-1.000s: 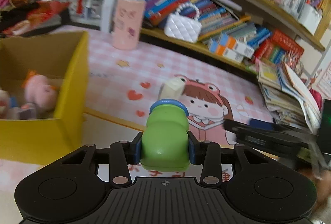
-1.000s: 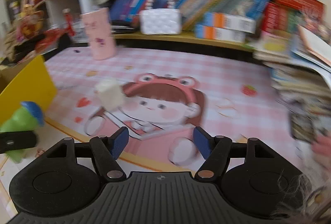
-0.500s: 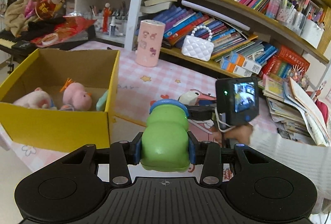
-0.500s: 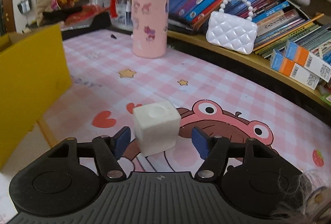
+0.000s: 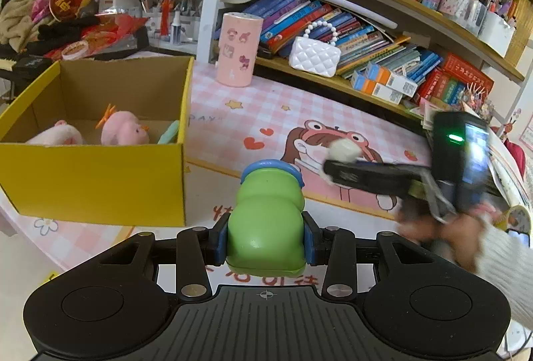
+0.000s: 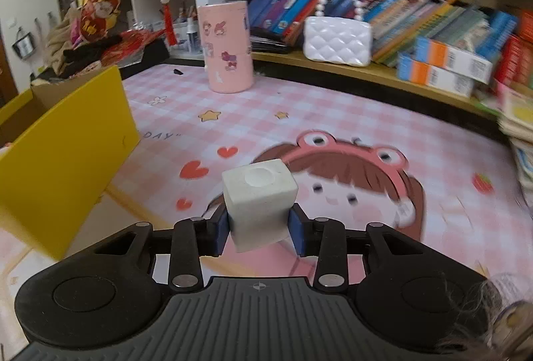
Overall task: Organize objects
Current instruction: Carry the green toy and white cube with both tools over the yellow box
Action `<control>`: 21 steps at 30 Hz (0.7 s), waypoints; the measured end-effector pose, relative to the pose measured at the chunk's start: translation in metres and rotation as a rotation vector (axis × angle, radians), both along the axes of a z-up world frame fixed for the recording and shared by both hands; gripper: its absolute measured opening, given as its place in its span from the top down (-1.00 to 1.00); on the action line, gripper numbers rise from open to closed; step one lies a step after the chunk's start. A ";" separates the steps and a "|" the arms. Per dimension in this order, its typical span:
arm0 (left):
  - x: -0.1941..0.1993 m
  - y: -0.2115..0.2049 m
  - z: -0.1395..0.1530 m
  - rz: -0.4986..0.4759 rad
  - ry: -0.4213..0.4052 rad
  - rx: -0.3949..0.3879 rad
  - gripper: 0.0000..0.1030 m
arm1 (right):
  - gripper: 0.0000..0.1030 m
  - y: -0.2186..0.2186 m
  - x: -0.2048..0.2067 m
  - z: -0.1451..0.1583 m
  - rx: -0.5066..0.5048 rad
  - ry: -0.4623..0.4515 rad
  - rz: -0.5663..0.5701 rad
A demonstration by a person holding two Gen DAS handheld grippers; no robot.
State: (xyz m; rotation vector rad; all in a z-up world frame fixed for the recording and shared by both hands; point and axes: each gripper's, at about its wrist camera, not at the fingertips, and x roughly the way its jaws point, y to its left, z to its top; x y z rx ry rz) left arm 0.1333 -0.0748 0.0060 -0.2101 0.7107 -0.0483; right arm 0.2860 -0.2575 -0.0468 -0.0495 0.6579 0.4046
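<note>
Right gripper (image 6: 258,232) has come in around the white cube (image 6: 260,196) since half a second ago — jaws closing, blue pads at both its sides, cube above the pink checked mat (image 6: 333,114). Yellow box (image 5: 100,174) sits left, two pink plush toys (image 5: 123,131) inside. Left gripper (image 5: 265,236) — clamped tight on the green toy (image 5: 266,227), beside the box.
</note>
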 end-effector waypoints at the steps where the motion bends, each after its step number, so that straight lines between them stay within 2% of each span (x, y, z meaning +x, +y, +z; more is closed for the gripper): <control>1: -0.002 0.002 -0.001 -0.005 -0.001 -0.003 0.23 | 0.34 -0.002 -0.011 0.003 0.003 0.005 -0.010; 8: -0.013 0.022 -0.012 -0.057 -0.016 -0.029 0.23 | 0.34 -0.005 -0.089 0.024 0.012 0.031 -0.087; 13: -0.030 0.039 -0.012 -0.056 -0.064 -0.065 0.23 | 0.34 0.010 -0.136 0.031 0.009 0.065 -0.126; 21: -0.068 0.076 -0.018 -0.062 -0.049 -0.096 0.23 | 0.34 0.053 -0.192 0.026 -0.054 0.077 -0.100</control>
